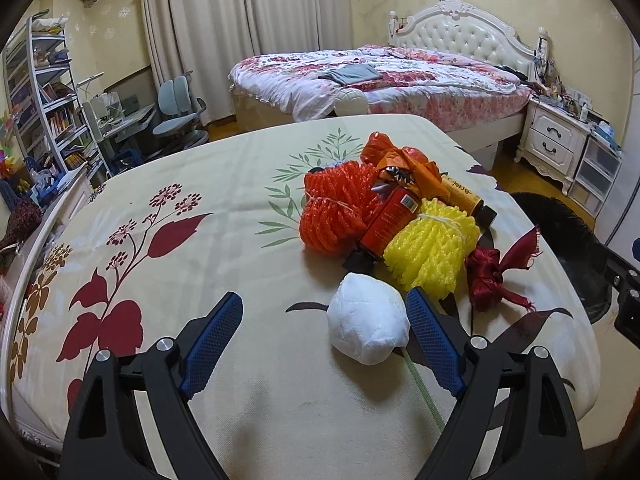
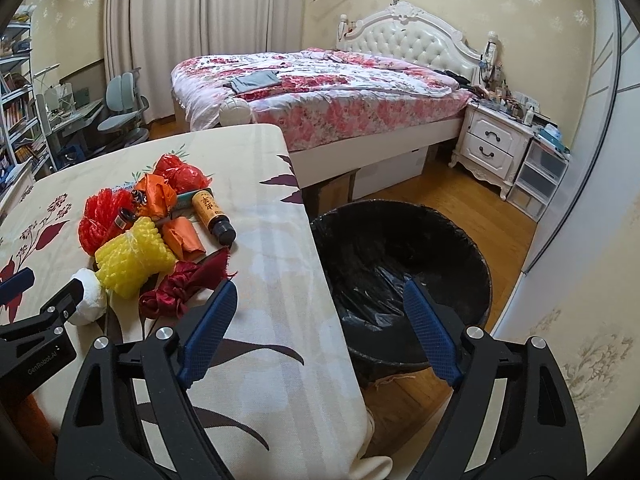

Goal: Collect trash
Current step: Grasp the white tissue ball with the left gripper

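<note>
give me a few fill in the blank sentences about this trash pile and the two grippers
1. The left gripper has its fingers open around a ____ ball of paper.
2. The bin beside the table is lined with a ____ bag.
3. The foam net beside the red ribbon is ____.

Missing words: white; black; yellow

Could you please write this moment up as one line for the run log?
left gripper: open, white wad between fingers | right gripper: open, empty, over bin edge | trash pile: on table | bin: lined, looks empty
</note>
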The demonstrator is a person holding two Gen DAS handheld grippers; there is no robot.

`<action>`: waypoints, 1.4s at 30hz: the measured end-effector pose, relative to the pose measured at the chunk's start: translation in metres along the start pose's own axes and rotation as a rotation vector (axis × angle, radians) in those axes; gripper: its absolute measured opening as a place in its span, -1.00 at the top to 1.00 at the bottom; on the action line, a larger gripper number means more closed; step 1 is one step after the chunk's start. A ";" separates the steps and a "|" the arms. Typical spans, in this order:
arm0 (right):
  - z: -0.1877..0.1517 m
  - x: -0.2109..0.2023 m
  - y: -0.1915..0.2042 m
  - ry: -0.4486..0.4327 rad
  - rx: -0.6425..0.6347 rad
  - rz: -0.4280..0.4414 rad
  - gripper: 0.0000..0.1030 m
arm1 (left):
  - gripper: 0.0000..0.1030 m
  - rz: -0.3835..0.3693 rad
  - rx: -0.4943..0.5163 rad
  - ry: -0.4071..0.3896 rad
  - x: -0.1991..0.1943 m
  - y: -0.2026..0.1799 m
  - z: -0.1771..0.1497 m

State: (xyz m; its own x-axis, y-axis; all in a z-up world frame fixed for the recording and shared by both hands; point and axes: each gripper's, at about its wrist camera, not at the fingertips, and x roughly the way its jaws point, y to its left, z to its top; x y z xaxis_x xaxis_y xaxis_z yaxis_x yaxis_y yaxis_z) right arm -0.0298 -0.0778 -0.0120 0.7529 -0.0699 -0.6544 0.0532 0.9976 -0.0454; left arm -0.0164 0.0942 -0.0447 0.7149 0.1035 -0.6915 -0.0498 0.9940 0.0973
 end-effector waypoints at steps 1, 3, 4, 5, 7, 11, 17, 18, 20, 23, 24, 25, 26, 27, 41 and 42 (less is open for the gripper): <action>-0.001 0.001 0.000 0.001 -0.001 0.000 -0.61 | -0.62 -0.001 0.001 0.009 0.002 0.000 -0.002; -0.002 0.004 0.002 0.006 -0.003 0.002 -0.61 | -0.63 -0.001 0.003 0.024 0.007 0.001 -0.004; -0.002 0.005 0.003 0.009 -0.002 0.005 -0.61 | -0.63 -0.008 0.003 0.030 0.009 0.001 -0.005; -0.002 0.006 0.004 0.011 -0.001 0.009 -0.61 | -0.63 -0.012 0.002 0.033 0.010 0.000 -0.005; -0.003 0.007 0.006 0.013 -0.005 0.015 -0.61 | -0.62 -0.017 0.007 0.033 0.010 -0.001 -0.005; -0.003 0.006 0.012 0.014 -0.016 0.023 -0.61 | -0.37 -0.067 0.015 0.046 0.013 -0.007 -0.004; -0.004 0.005 0.015 0.014 -0.021 0.031 -0.61 | 0.18 -0.161 0.017 0.066 0.016 -0.012 -0.007; -0.004 0.005 0.016 0.014 -0.023 0.032 -0.61 | 0.18 -0.158 0.017 0.061 0.016 -0.014 -0.008; -0.004 0.005 0.018 0.015 -0.027 0.035 -0.61 | 0.22 -0.159 0.019 0.051 0.015 -0.015 -0.008; -0.004 0.006 0.022 0.017 -0.032 0.044 -0.61 | 0.24 -0.152 -0.002 0.043 0.010 -0.008 -0.008; -0.004 0.006 0.023 0.017 -0.034 0.048 -0.61 | 0.24 -0.148 -0.009 0.039 0.008 -0.005 -0.007; -0.004 0.006 0.026 0.016 -0.038 0.053 -0.61 | 0.24 -0.141 -0.016 0.034 0.006 -0.001 -0.005; -0.003 0.005 0.029 0.015 -0.043 0.061 -0.61 | 0.24 -0.132 -0.024 0.027 0.004 0.004 -0.004; -0.003 0.005 0.033 0.014 -0.050 0.070 -0.61 | 0.24 -0.121 -0.031 0.020 0.001 0.009 -0.003; 0.009 0.020 0.118 0.017 -0.201 0.238 -0.73 | 0.24 0.027 -0.149 0.015 0.003 0.085 -0.004; 0.010 0.023 0.123 0.025 -0.211 0.239 -0.73 | 0.24 0.032 -0.153 0.016 0.003 0.088 -0.005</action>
State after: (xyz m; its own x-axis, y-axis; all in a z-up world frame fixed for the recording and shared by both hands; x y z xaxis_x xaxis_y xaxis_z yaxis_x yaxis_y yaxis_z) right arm 0.0007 0.0433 -0.0257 0.7113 0.1641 -0.6835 -0.2625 0.9640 -0.0417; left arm -0.0215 0.1818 -0.0418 0.7003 0.1341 -0.7011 -0.1788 0.9838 0.0096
